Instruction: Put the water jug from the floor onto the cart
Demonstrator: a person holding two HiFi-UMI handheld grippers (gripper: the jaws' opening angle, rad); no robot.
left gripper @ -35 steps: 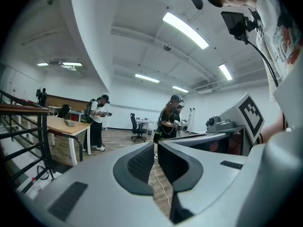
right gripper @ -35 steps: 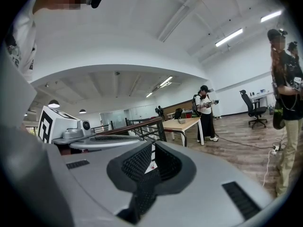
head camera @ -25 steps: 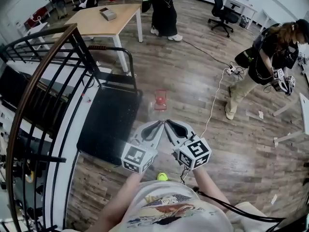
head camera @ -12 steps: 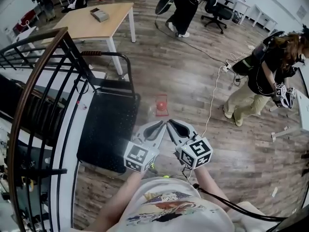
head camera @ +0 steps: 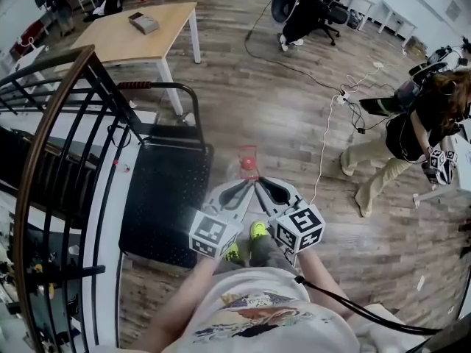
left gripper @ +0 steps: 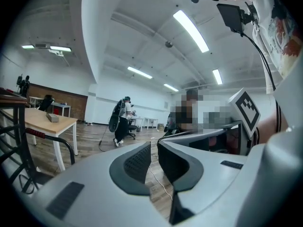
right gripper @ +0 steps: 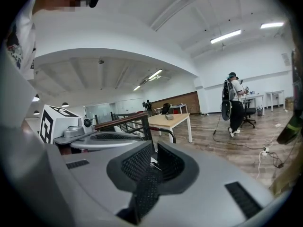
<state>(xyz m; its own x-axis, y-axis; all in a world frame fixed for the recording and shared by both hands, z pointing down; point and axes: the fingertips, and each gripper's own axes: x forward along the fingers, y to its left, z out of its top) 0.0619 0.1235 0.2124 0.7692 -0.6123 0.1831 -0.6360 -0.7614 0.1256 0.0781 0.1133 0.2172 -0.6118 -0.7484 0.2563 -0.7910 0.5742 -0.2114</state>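
Observation:
The water jug [head camera: 247,162], clear with a red cap, stands on the wooden floor just right of the cart. The cart [head camera: 165,190] is a flat black platform with a black push handle [head camera: 158,87] at its far end. My left gripper [head camera: 245,189] and right gripper [head camera: 260,185] are held side by side, tips almost touching, just short of the jug. Both are shut and hold nothing. In the left gripper view the left gripper [left gripper: 154,156] shows only a thin slit. The right gripper [right gripper: 154,161] has its pads together in its own view. Neither gripper view shows the jug.
A dark stair railing [head camera: 66,109] runs along the cart's left side. A wooden table [head camera: 140,31] stands beyond the cart. A white cable [head camera: 324,145] lies on the floor to the right, near a bending person [head camera: 412,123]. Another person [head camera: 302,13] is at the back.
Both grippers have moved forward together, still shut, so the jug now lies right at their tips. A green shoe has stepped into view under them. The people in the room have shifted.

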